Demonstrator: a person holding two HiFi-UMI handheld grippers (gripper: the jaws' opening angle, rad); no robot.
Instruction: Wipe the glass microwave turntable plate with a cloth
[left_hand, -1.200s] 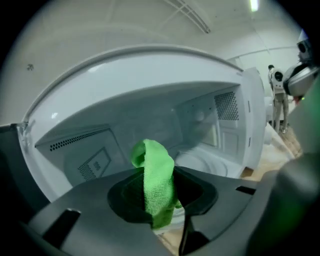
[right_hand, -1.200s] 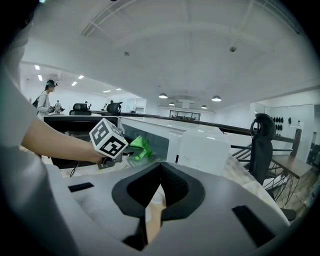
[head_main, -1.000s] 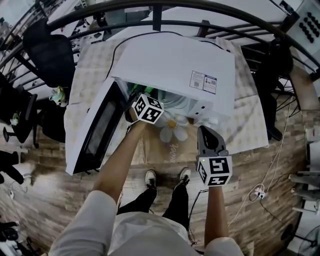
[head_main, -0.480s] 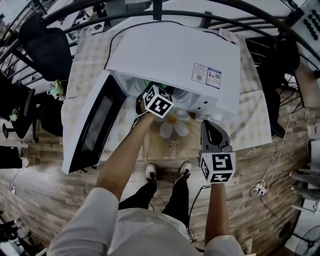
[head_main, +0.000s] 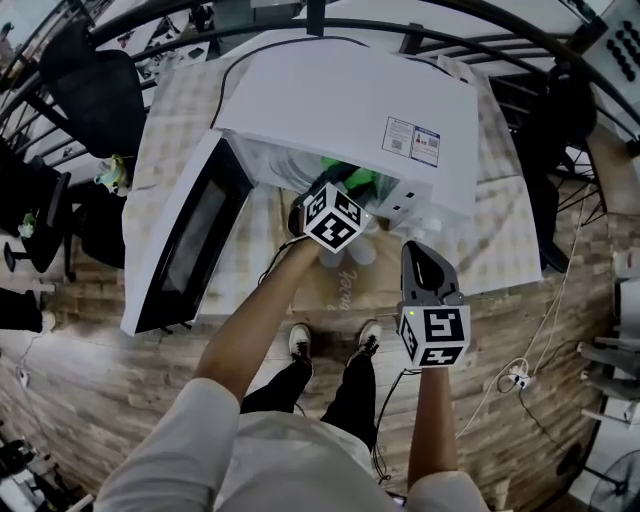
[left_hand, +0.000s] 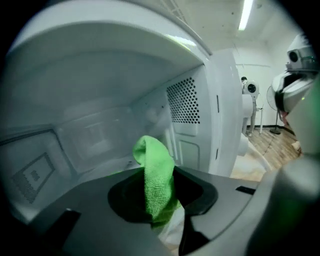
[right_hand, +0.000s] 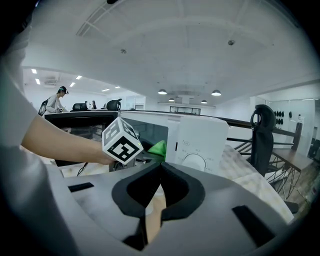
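Two grippers, both closed: your left gripper (left_hand: 159, 200) pinches the green cloth (left_hand: 152, 160) upright inside the open microwave (head_main: 350, 100). Your right gripper (right_hand: 152, 200), jaws together and empty, hovers outside, over the table's (head_main: 500, 260) front edge. I cannot make out the glass plate.

Open-plan office or lab floor here: black office chairs (head_main: 95, 95) on a wood-plank floor (head_main: 80, 370), recessed ceiling lights (right_hand: 161, 92) overhead, a person (right_hand: 57, 99) over by the far desks, cables (head_main: 515, 385) trailing across the boards.
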